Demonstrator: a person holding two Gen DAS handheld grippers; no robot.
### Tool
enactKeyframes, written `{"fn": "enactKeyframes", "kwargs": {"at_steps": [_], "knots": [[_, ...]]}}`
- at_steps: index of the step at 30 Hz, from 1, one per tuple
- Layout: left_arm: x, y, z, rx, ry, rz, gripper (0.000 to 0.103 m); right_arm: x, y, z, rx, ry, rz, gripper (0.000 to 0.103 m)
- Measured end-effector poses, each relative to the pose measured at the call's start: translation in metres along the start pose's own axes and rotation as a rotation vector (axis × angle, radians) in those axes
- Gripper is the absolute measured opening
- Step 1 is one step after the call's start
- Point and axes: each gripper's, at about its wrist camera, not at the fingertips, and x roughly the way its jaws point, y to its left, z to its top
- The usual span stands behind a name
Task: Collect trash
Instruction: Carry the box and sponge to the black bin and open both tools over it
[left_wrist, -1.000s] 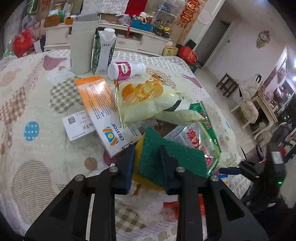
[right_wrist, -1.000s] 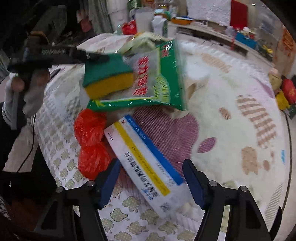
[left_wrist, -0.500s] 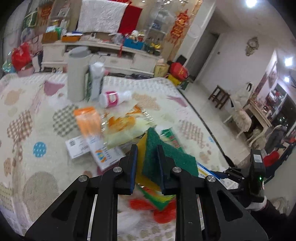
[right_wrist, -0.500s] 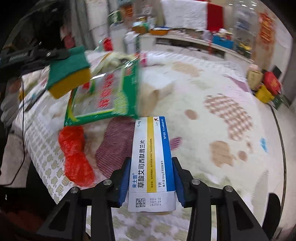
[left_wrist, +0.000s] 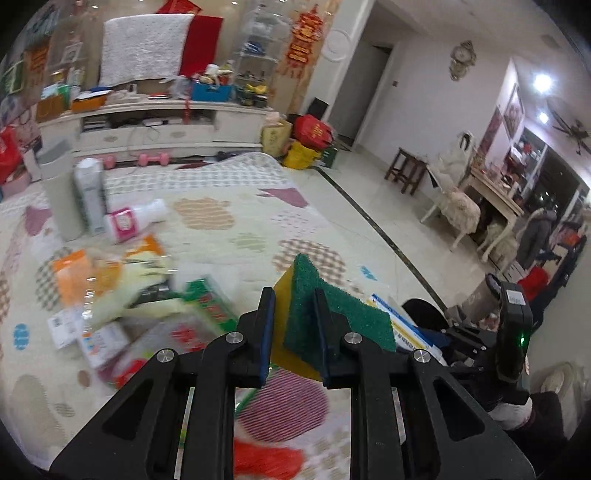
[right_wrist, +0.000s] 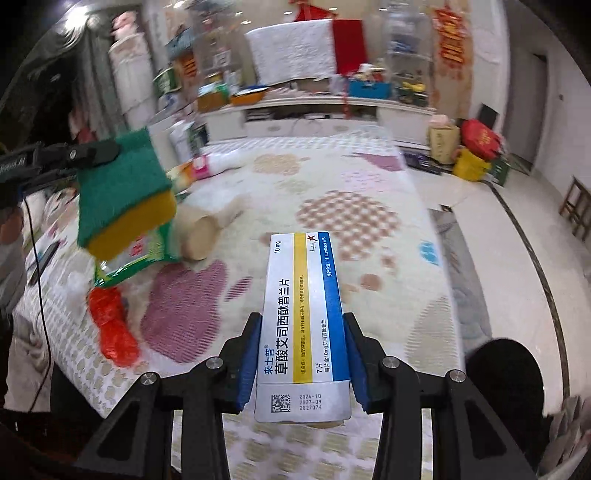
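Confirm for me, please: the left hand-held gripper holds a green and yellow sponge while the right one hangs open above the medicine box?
Not quite: the right hand-held gripper is shut on the medicine box, as its wrist view shows. The left hand-held gripper does hold the sponge.

Green-yellow sponge (left_wrist: 325, 314); blue-striped box (right_wrist: 304, 325) (bag (right_wrist: 112, 325) seemingly red).

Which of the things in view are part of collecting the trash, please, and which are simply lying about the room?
Job in hand:
- green and yellow scouring sponge, held in left gripper
- white, yellow and blue medicine box, held in right gripper
- crumpled red plastic bag
- green snack packet

Lying about:
- pink dumbbell
- brown wooden stool
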Motion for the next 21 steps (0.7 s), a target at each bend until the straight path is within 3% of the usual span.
{"fn": "enactKeyframes", "kwargs": {"at_steps": [10, 21], "knots": [[0.07, -0.086, 0.003, 0.086, 0.072, -0.036, 0.017, -0.031, -0.082, -0.02, 0.154, -0.022, -0.123, 0.041], [0.134, -0.158, -0.011, 0.159, 0.136, -0.045, 0.017, -0.037, -0.155, -0.053, 0.241, 0.021, -0.266, 0.041]]}}
